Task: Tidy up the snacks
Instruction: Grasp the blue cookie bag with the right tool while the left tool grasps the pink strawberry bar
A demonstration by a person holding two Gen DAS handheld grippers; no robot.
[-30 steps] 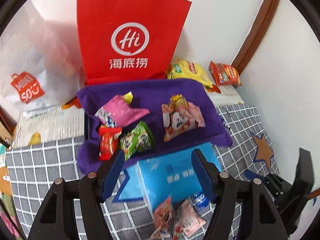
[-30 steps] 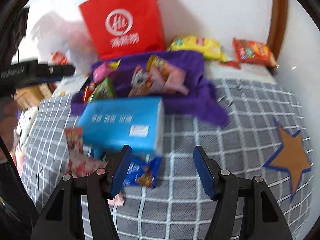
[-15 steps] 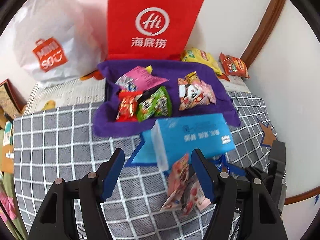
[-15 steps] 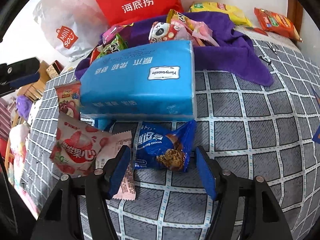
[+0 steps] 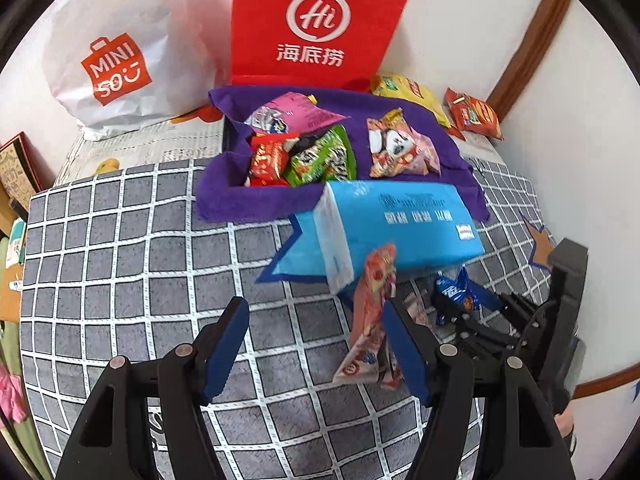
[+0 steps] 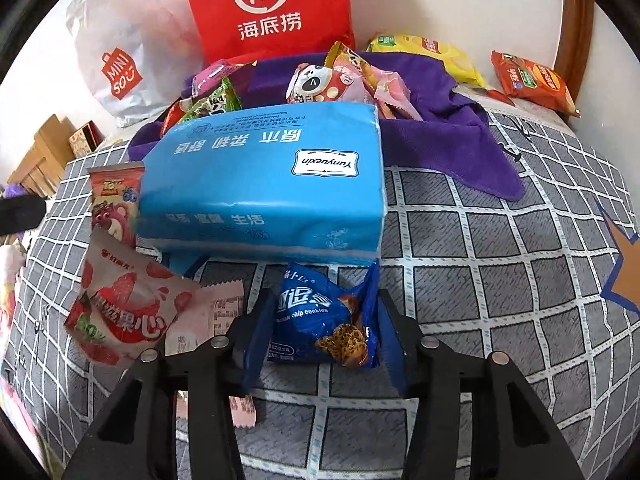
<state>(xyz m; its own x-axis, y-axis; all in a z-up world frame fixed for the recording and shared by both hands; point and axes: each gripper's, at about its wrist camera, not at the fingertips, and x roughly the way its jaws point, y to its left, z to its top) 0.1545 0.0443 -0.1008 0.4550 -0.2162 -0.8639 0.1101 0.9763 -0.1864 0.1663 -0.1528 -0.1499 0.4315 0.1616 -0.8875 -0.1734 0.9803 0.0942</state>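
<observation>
Cookie packet (image 6: 324,316) bracketed by right gripper (image 6: 320,330) jaws, now closing onto its crinkled sides; pads seen against wrapper, so grip judged taken. Packet lies flat on checked cloth (image 6: 480,240), just in front of blue tissue pack (image 6: 264,184), hence low, steep approach. Left gripper (image 5: 316,344) held apart, empty, in front of tissue pack, near strawberry packet (image 5: 370,320) leaning against tissue pack, likely next pick. Purple-lined tray (image 5: 224,200) behind tissue pack already holds sorted snacks, judged destination. Red bag (image 5: 320,24) behind that.
</observation>
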